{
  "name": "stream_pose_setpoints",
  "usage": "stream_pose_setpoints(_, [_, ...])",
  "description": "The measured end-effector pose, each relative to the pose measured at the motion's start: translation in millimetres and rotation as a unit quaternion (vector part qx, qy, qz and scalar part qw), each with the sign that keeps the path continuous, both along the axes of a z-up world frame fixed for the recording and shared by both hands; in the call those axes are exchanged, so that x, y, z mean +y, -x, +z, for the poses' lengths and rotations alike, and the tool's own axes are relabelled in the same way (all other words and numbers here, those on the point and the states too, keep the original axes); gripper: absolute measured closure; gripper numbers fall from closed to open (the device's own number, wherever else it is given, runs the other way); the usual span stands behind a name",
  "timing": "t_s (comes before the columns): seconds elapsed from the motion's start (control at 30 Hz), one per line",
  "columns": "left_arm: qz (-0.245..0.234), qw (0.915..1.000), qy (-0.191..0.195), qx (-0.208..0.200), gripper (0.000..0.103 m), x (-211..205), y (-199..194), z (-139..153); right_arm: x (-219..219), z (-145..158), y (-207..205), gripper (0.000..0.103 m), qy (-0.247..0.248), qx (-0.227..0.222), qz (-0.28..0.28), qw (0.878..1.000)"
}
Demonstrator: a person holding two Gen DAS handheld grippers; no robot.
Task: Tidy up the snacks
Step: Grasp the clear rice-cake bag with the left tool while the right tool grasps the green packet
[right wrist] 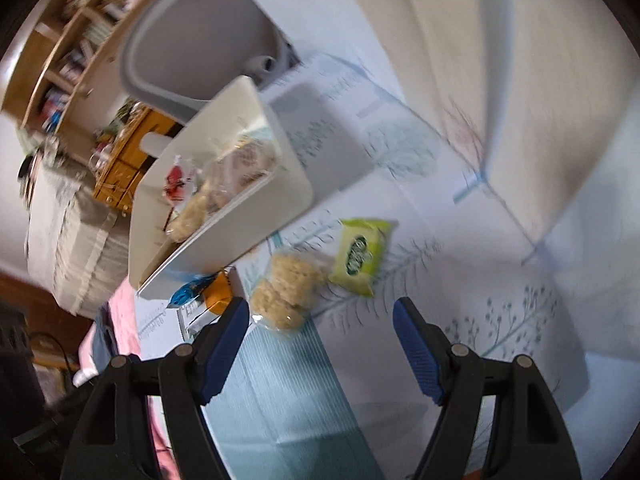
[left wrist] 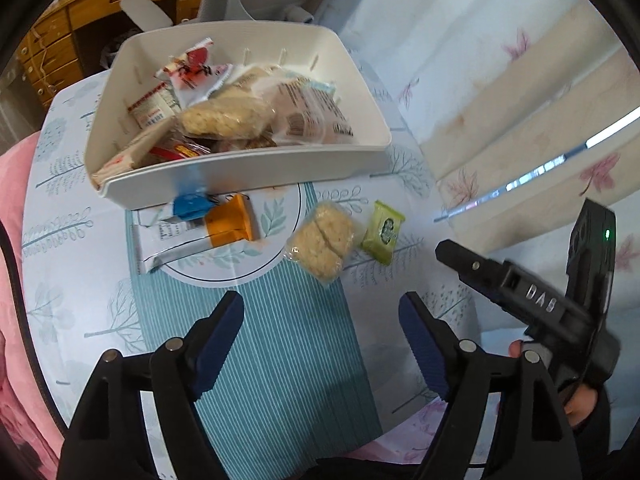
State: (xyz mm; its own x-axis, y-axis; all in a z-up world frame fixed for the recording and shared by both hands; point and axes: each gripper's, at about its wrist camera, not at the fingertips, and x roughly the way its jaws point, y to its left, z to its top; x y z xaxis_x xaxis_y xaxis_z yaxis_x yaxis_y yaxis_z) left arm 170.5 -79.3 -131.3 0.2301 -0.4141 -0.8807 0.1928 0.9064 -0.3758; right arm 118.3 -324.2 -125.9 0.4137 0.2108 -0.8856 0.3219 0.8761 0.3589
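My claws are black with blue ribbed pads (left wrist: pixel 218 344). The bin (left wrist: pixel 248 172) is plain white. Near it lie a lime-green packet (left wrist: pixel 383 232), a clear-wrapped beige rice cake (left wrist: pixel 322 240) and an orange-and-white pouch (left wrist: pixel 200 236) on the pale leaf-printed cloth (left wrist: pixel 80 280) with teal stripes.

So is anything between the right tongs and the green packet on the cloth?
Nothing visible. The right tongs stand open with only bare tablecloth before the green packet. The rice-cracker pack lies close beside the packet, towards the white bin.
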Motion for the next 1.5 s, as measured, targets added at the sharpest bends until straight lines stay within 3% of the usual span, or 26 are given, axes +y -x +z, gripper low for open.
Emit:
stream_pose_setpoints(0.27, [-0.055, 0.9975, -0.029, -0.034, 0.024, -27, -15, -24, -12, -29, -15, 0.028, -0.013, 0.061, -0.046, 0.997])
stream_pose_setpoints(0.63, [-0.159, 0.9820, -0.061, -0.081, 0.024, -71, -38, -65, -20, -69, -52, 0.028, -0.047, 0.137, -0.107, 0.984])
stream_pose_setpoints(0.8, [-0.173, 0.9799, -0.056, -0.082, 0.024, -78, -47, -79, -22, -79, -63, 0.028, -0.055, 0.164, -0.129, 0.976])
stream_pose_setpoints(0.9, [-0.180, 0.9779, -0.062, -0.086, 0.024, -82, -49, -86, -26, -87, -66, 0.028, -0.058, 0.201, -0.152, 0.966])
stream_pose_setpoints(1.1, [-0.202, 0.9721, -0.079, -0.089, 0.024, -95, -50, -102, -33, -97, -72, 0.028, -0.081, 0.231, -0.182, 0.952])
stream_pose_setpoints(1.33, [-0.202, 0.9704, -0.098, -0.088, 0.025, -103, -52, -114, -30, -102, -84, 0.029, -0.076, 0.248, -0.189, 0.947])
stream_pose_setpoints(1.5, [-0.199, 0.9700, -0.107, -0.089, 0.037, -109, -53, -118, -28, -107, -89, 0.038, -0.069, 0.265, -0.189, 0.943])
